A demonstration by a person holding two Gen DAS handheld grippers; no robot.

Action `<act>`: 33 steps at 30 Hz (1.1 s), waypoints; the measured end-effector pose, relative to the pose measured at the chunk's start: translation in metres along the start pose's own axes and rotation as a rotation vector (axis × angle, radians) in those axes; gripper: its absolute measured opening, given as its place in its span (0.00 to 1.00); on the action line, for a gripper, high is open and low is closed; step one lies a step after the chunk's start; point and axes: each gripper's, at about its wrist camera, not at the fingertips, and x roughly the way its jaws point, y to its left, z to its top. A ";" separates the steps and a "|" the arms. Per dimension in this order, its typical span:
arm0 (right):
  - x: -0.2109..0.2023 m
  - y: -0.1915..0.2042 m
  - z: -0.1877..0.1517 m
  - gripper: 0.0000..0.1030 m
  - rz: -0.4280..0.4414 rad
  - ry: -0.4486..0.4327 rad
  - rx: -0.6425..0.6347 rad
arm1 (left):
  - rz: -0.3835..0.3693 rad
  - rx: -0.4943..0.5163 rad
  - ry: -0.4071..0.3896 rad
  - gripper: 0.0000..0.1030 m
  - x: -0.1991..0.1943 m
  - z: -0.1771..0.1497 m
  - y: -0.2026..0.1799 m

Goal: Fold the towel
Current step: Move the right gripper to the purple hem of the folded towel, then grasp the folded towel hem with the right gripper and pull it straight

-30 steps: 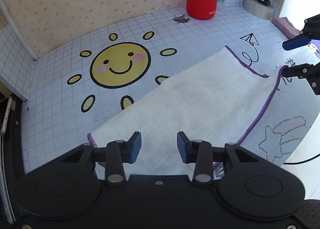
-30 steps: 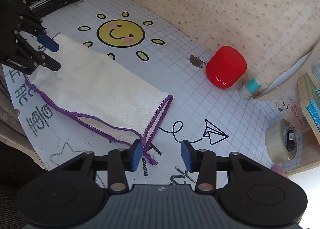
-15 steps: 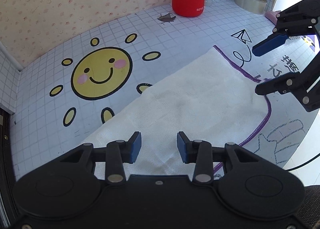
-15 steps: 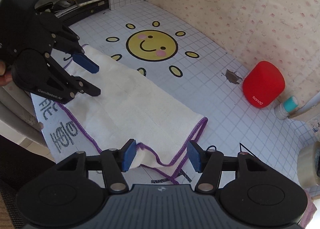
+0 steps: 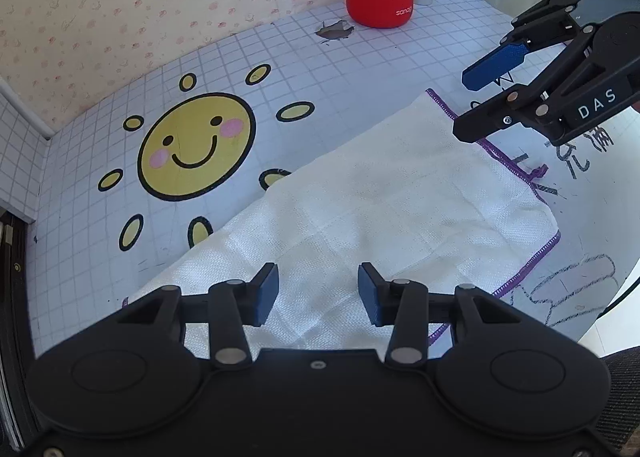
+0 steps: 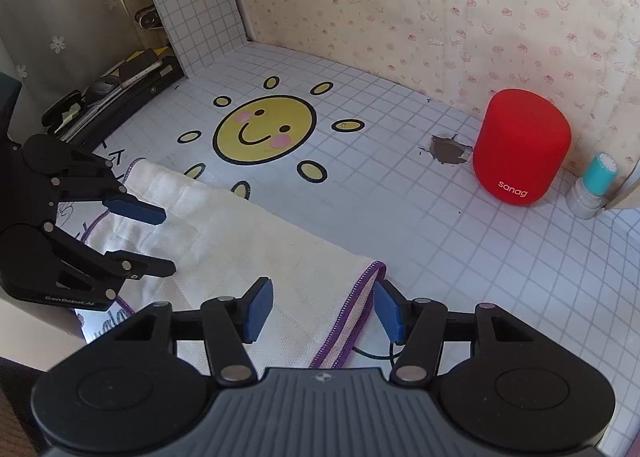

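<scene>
Towel [image 5: 384, 193], white with purple hem, spread flat and slantwise across the gridded table [image 5: 360, 69] just beside the printed sun, presumably laid open so both ends can be reached for the fold. Left tongs [image 5: 318, 289] poised over the near end, jaws opening with cloth below but not pinched. Right tongs [image 6: 320, 307] apart over the hemmed far end, straddling the purple edge, seemingly lined up to pinch it.

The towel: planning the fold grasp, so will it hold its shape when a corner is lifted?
Probably not. The towel is a thin open weave that already wrinkles and lies doubled at its purple-stitched edge, so it should droop. It looks light and may drag across the smooth mat.
</scene>
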 end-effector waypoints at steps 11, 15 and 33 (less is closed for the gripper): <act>0.021 -0.011 0.000 0.52 0.049 0.015 0.043 | 0.045 -0.036 0.009 0.44 0.000 0.000 -0.001; 0.024 -0.017 -0.003 0.44 0.062 0.023 0.083 | 0.055 -0.060 0.013 0.44 0.000 -0.002 0.003; 0.001 -0.015 0.014 0.11 0.070 -0.037 0.089 | 0.088 -0.064 0.025 0.45 -0.002 -0.010 0.014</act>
